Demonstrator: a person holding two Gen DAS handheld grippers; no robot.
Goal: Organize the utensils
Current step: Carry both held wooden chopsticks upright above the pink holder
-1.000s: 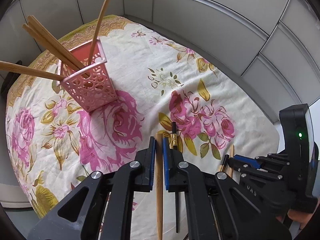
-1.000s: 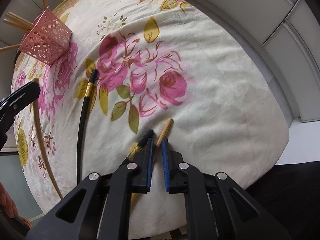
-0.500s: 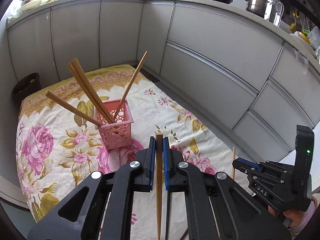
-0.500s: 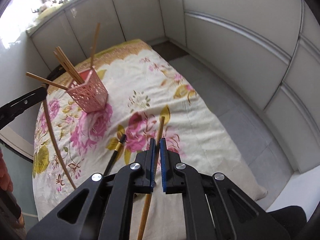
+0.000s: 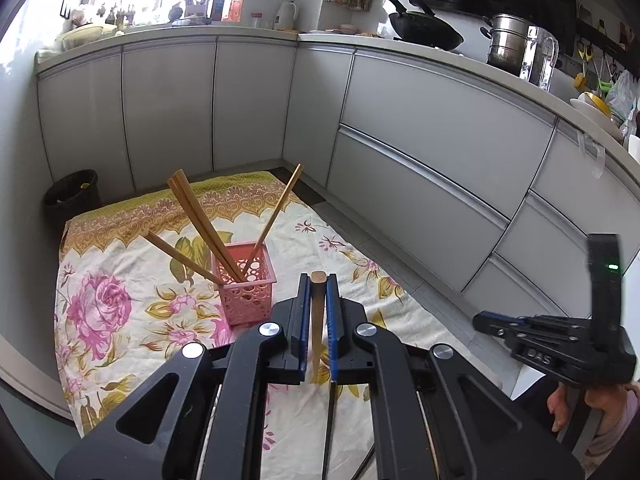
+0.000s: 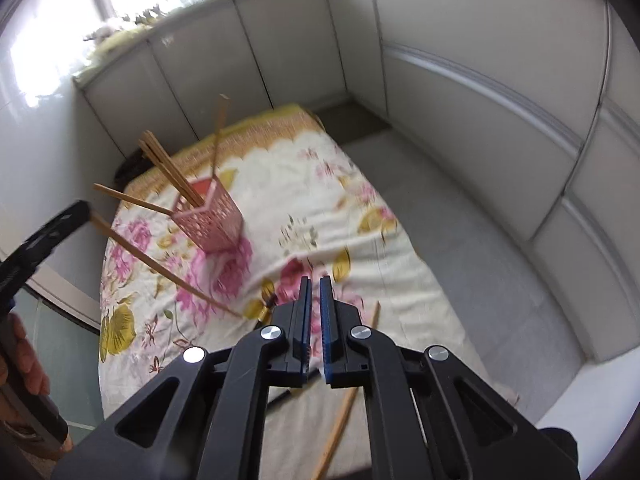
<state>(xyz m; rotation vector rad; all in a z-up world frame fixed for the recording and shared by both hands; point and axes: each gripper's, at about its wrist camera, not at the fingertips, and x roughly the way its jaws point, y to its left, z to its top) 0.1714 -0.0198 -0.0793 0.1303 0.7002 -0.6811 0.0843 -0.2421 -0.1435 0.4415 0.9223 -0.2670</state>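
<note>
My left gripper (image 5: 318, 277) is shut on a wooden chopstick (image 5: 318, 312) and holds it high above the floral cloth (image 5: 120, 320). Beyond it stands the pink lattice basket (image 5: 246, 288) with several wooden chopsticks leaning out. My right gripper (image 6: 315, 280) is opening, its jaws a little apart with nothing between the pads. A loose wooden chopstick (image 6: 344, 412) sits just right of and below that gripper. A black chopstick with a gold band (image 6: 266, 309) lies on the cloth under it. The right wrist view also shows the basket (image 6: 212, 216) and the left gripper's chopstick (image 6: 160, 268).
Grey cabinet fronts (image 5: 420, 140) wrap round the back and right. A black bin (image 5: 72, 196) stands at the cloth's far left corner. A strip of grey floor (image 6: 460, 240) runs along the cloth's right edge. A person's hand (image 5: 560, 408) holds the right gripper (image 5: 486, 317).
Both grippers have risen and tipped upward, bringing the cabinets and counter into view. The chopstick gripped by the right jaws half a second ago has left them and now sits beside them.
</note>
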